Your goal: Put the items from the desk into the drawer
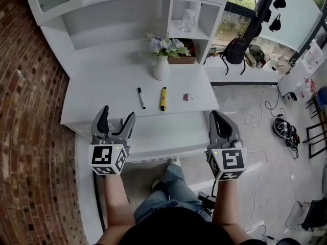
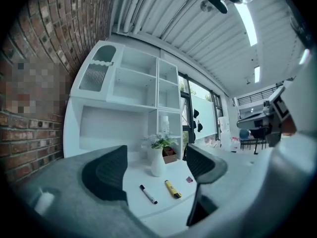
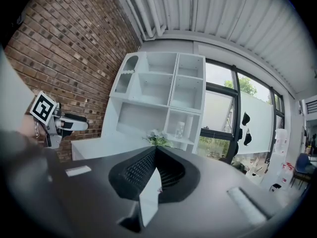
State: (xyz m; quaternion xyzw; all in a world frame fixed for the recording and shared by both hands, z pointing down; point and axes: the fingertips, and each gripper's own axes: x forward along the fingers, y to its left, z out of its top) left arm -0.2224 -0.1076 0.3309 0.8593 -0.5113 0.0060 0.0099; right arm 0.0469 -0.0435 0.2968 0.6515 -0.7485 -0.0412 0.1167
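On the white desk [image 1: 102, 88] lie a black marker [image 1: 141, 98], a yellow highlighter [image 1: 163, 99] and a small pink clip [image 1: 188, 97]. The left gripper view shows the marker [image 2: 148, 194], the highlighter [image 2: 173, 189] and the clip [image 2: 189, 179] ahead between the jaws. My left gripper [image 1: 118, 112] is open and empty, held level in front of the desk's left front edge. My right gripper [image 1: 217, 114] is shut with nothing in it, off the desk's right front corner. Below the desk top a white drawer panel [image 1: 163, 137] juts out between the grippers; whether it is open I cannot tell.
A white vase of flowers [image 1: 160, 65] and a brown wooden box [image 1: 182, 59] stand at the desk's back. White shelves [image 1: 122, 14] rise behind, a brick wall [image 1: 25, 111] runs along the left. Cables [image 1: 286, 129] and a backpack [image 1: 236, 49] lie at the right.
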